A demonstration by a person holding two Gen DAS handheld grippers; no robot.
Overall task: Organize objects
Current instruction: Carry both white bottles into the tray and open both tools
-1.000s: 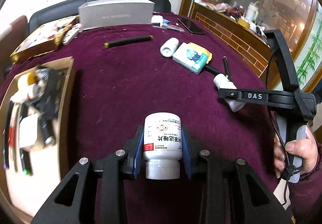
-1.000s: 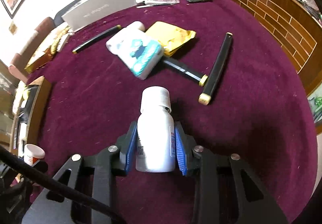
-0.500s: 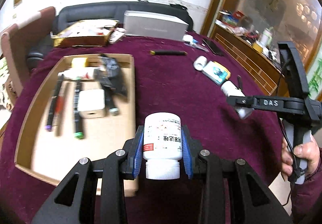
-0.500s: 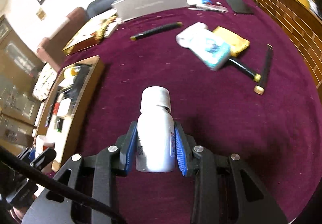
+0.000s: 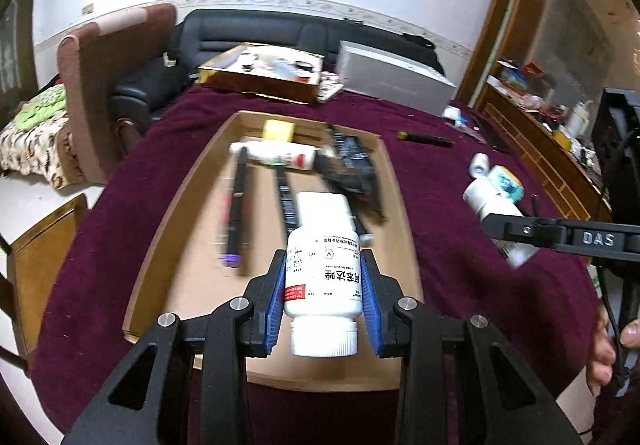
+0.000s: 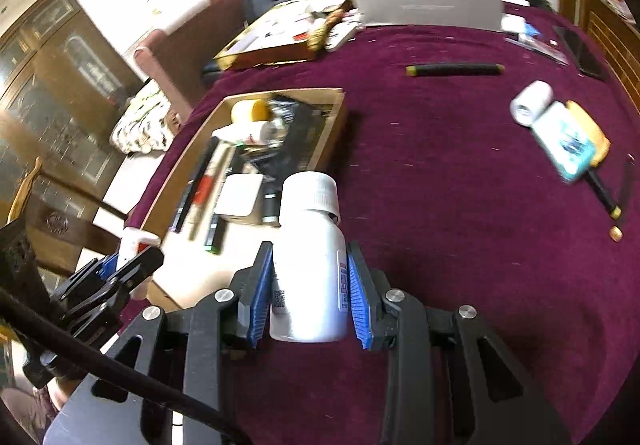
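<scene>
Both tools have swung over toward the tray [image 5: 176, 205]: the left tool [image 5: 323, 287] grips a labelled bottle [image 5: 323, 277] right above it, the right tool [image 6: 307, 291] grips a plain bottle [image 6: 308, 265] beside it, ready to drop in.

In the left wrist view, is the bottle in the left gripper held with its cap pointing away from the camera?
No, the labelled pill bottle sits between the left gripper pads with its white cap toward the camera.
</scene>
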